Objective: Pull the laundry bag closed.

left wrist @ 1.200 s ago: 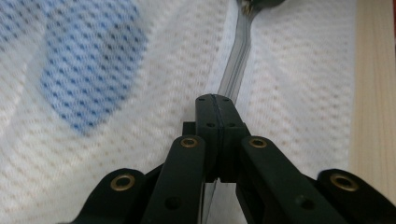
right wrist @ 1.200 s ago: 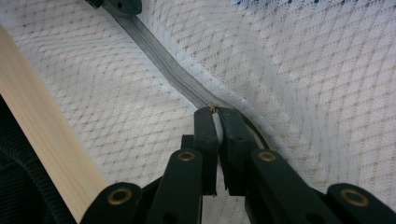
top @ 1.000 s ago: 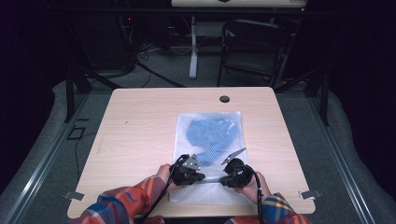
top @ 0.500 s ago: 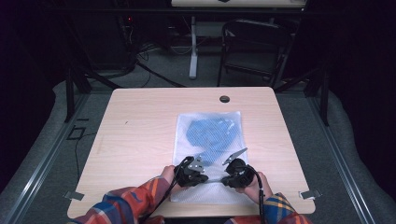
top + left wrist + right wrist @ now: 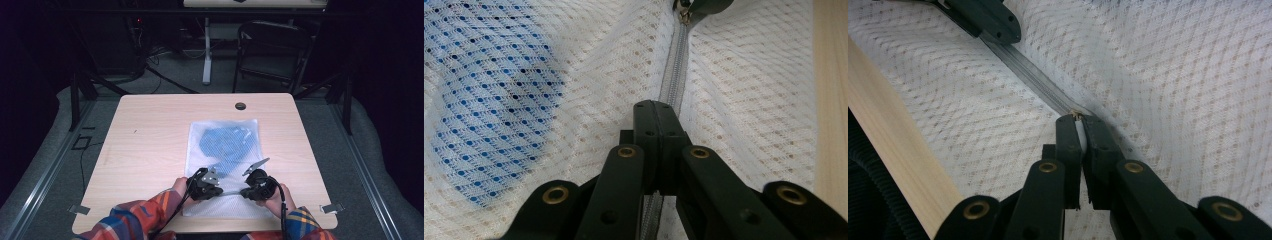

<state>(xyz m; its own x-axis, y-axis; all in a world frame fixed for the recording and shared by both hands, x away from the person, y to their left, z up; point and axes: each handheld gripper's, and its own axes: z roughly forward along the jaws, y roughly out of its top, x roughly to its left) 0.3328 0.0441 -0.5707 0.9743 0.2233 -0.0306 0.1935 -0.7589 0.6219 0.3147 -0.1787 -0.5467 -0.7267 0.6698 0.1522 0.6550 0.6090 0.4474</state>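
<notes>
Comparing: we hold this moment against the two earlier high-view pictures and see almost no shift; both hands sit at the near end of the bag as before.
Bag: white mesh laundry bag [image 5: 223, 165] lies flat on the wooden table [image 5: 150, 140], long side running away from us, a blue garment [image 5: 226, 142] showing through its far half.
Zipper: grey zipper [image 5: 672, 75] runs across the near end of the bag, between the two grippers.
Left gripper [image 5: 655, 107]: jaws closed, pinching the zipper tape and mesh at its end of the line.
Right gripper [image 5: 1079, 119]: jaws closed on the zipper pull [image 5: 1077, 115], a sliver of white tab between the pads.
Change: none worth noting; grips unchanged, the zipper looks no further along.
Meaning: we judge both grips are set and the slide has not started; left anchors, right would draw the pull along the teeth.
Risk: mesh bunching under the slider if the anchor slips.
</notes>
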